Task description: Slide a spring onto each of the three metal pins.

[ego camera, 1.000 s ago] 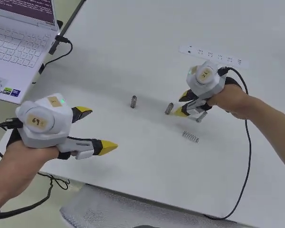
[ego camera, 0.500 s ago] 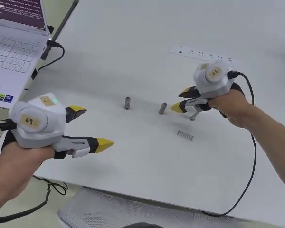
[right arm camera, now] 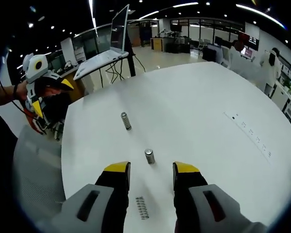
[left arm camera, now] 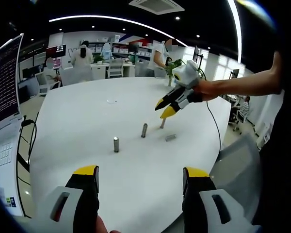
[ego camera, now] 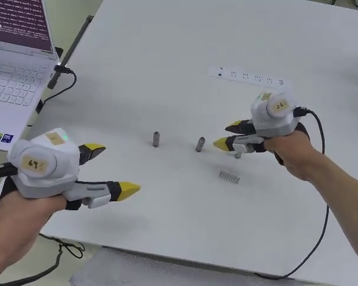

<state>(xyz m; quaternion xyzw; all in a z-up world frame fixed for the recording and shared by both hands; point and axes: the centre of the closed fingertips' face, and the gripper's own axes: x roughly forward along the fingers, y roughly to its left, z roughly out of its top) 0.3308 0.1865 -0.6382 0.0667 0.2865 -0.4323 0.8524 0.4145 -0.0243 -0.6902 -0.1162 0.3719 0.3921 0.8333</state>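
White desk (ego camera: 167,59) carries 2 upright pins wearing springs: the nearer pin (right arm camera: 149,156) stands just ahead of my right claw (ego camera: 225,135), the farther pin (ego camera: 156,139) beyond it. A loose spring (ego camera: 229,177) lies flat beside that claw. My right claw gapes empty. My left claw (ego camera: 114,168) gapes wide too, holding nothing, well apart from both pins.

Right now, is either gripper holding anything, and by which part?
Nothing is held: left gripper and right gripper are both open and empty; a loose spring lies on the table.
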